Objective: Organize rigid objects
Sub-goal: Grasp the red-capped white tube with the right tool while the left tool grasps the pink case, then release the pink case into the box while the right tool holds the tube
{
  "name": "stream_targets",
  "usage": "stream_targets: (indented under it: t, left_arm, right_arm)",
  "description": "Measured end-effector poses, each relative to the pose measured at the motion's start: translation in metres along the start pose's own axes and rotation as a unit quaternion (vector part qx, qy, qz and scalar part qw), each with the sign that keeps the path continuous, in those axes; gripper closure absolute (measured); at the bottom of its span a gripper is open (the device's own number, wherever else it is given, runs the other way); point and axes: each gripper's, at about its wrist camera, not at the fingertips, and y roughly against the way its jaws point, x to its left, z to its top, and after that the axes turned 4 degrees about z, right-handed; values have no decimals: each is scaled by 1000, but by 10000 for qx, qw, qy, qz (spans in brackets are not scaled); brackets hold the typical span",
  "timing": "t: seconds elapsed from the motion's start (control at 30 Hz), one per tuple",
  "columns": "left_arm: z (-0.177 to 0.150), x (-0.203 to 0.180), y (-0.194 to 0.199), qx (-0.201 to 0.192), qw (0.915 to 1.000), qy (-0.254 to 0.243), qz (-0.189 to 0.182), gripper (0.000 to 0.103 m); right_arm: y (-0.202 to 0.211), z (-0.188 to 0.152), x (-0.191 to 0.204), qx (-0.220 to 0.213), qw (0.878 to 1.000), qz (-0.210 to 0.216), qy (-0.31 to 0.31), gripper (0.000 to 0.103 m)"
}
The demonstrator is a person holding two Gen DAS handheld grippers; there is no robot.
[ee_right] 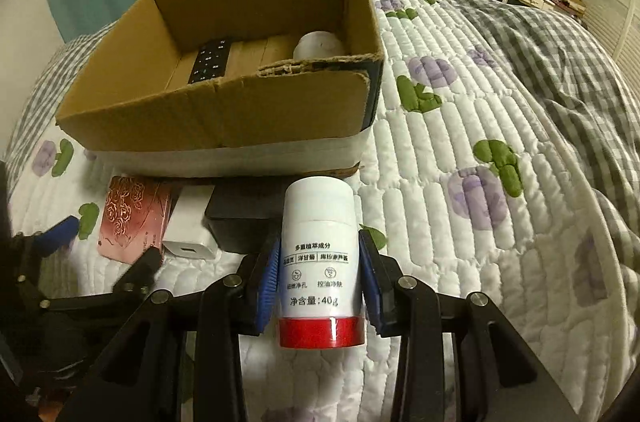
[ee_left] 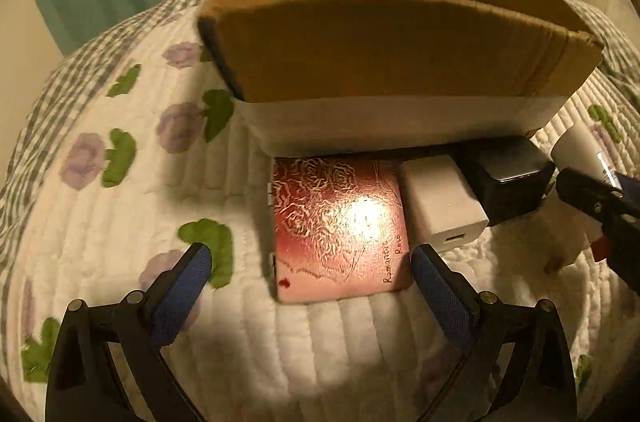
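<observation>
Right gripper (ee_right: 320,286) clamps the white tube (ee_right: 320,254), long axis pointing forward toward the cardboard box (ee_right: 224,118) — just ahead, slightly left. Left gripper (ee_left: 312,274), jaws wide, straddles the pink tin (ee_left: 340,226) on the quilt.

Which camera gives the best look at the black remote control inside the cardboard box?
The right wrist view: it looks down over the brown cardboard box's rim, showing the black remote control lying on the floor beside a white rounded object. The left wrist view sits lower, so the box's near wall hides the remote entirely.
</observation>
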Motion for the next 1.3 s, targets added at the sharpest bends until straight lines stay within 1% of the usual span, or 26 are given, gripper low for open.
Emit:
stream_targets:
  t: [0.07,0.17,0.2,0.23,0.27,0.4,0.53,0.63,0.8,0.93,0.97,1.13,1.3]
  left_arm:
    - [3,-3,-3,-28,10000,-50,12,8]
    - [3,-6,-10,6,9999,-149,-3,9]
    - [3,-5,-10,8,9999,-160,-54,17]
    - [2,-5,-9,22,9996,-171,-231,24]
    - [2,-6,-6,19,9993,-179,-323,32]
    - [-3,-4,1,11,9992,-248,-313,33]
    - [-10,7,20,-2,9985,-70,-541,33]
    - [-16,15,35,-76,9979,-20,-644,33]
    - [-24,24,54,-183,9975,-47,-675,33]
    - [-23,23,71,-264,9972,-45,-702,33]
    - [-17,22,71,-290,9971,-32,-708,33]
    - [-14,20,105,-598,9956,-29,-727,33]
    - [1,26,139,-950,9928,31,-735,33]
  right_arm:
    - [-1,0,1,-11,10000,8,1,67]
    - [-4,3,-3,-11,10000,44,-51,67]
    - [-5,3,-5,-9,10000,46,-66,67]
    - [-6,3,-5,-10,10000,44,-65,67]
    - [-6,3,-4,-12,10000,40,-59,67]
    - [-5,1,-5,-23,10000,41,-43,67]
    - [-1,-2,-5,-33,10000,26,-35,67]
    - [8,-4,-3,-128,9999,42,10,67]
    - [27,-5,7,-298,9993,61,195,67]
    - [40,-7,12,-386,9989,90,245,67]
    - [43,-7,13,-411,9988,98,259,67]
    - [61,-2,17,-562,9978,125,323,67]
    - [87,9,21,-821,9955,165,445,67]
